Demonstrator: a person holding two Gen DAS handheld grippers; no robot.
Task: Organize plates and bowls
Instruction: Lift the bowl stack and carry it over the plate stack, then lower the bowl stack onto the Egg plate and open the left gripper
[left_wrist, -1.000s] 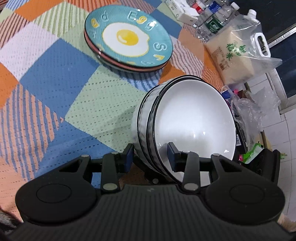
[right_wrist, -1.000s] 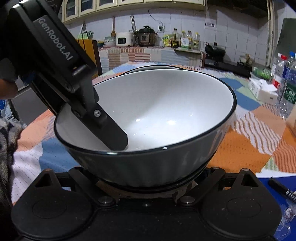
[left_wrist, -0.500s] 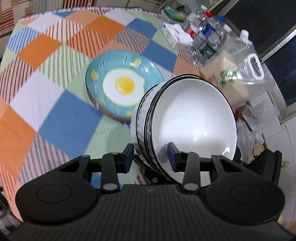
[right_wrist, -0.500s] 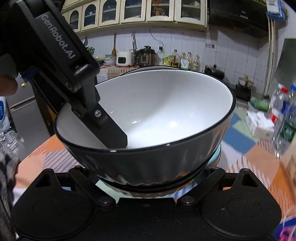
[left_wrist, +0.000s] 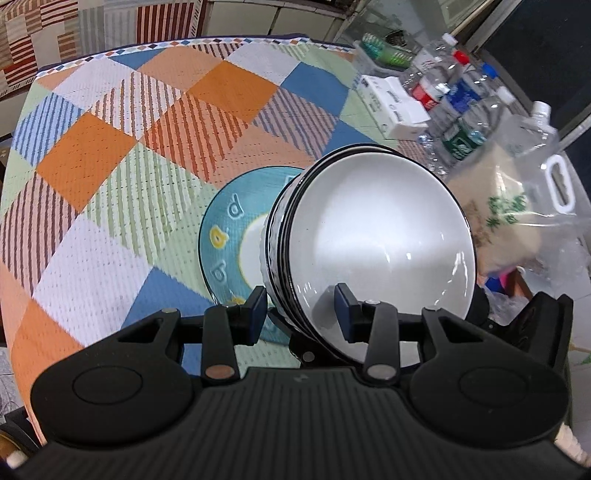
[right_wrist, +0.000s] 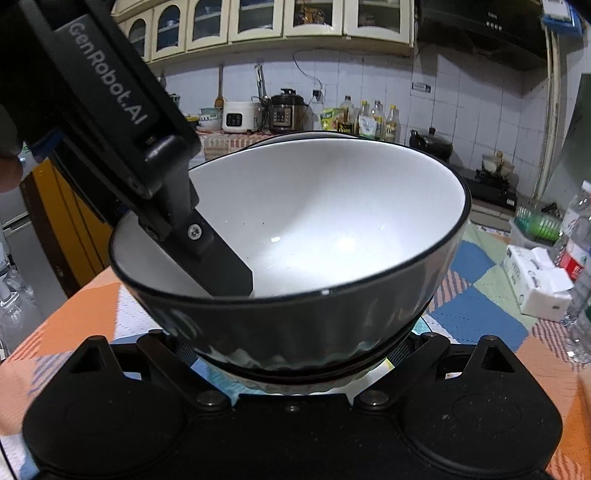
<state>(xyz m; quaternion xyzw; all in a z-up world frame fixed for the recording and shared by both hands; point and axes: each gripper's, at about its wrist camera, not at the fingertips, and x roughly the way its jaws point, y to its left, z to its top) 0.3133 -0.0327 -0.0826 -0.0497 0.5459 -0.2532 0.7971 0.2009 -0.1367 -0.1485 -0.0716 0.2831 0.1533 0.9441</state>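
Reading "GenRobot.AI", the left claw (right_wrist: 225, 273) grips stacked bowls (right_wrist: 314, 229).

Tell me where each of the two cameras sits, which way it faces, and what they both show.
Left wrist: sits on the left gripper, looking steeply down at the checked tablecloth, the egg plate and the stacked bowls clamped at the rim; only its own fingers show.
Right wrist: sits on the right gripper, looking more level, across the bowls toward the kitchen counter; the left gripper reaches into the top bowl, and part of a hand shows at the left edge.
Shared: the bowls, tablecloth, bottles and white box.
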